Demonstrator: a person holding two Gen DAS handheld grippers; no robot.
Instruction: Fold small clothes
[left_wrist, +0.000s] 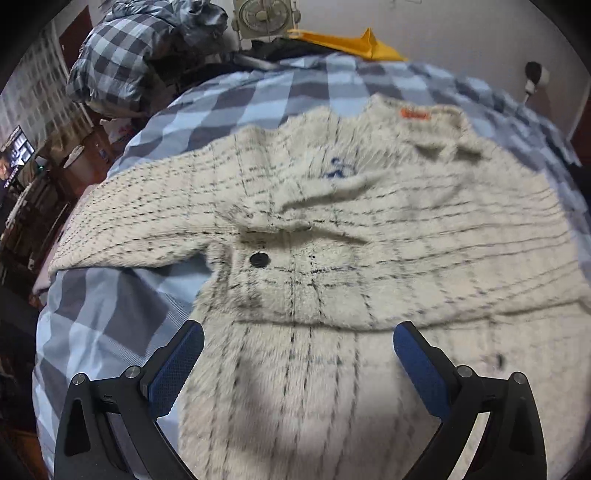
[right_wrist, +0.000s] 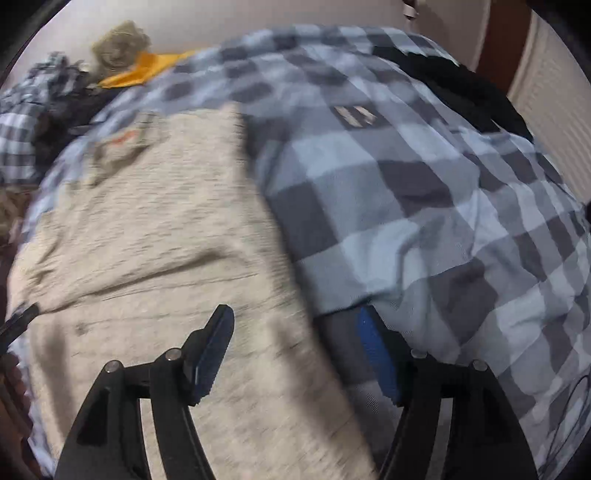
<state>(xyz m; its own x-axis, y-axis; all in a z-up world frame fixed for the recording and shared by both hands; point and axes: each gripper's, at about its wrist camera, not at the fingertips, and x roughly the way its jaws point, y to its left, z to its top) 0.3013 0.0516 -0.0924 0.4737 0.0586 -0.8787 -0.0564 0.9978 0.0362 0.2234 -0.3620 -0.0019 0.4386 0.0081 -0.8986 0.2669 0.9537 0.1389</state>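
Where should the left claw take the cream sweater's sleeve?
Probably at the cuff end of the sleeve, coming from the outer side over the checked bedcover. It lies stretched out flat, with its tip free to lift and fold across the sweater.

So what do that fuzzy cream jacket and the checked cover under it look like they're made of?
The cream jacket with thin dark grid lines looks like fleece or faux fur: matte, its edges hairy. Its round black button seems glossy plastic. The blue-and-grey checked bed cover looks like smooth woven cotton, creased; I can't be sure.
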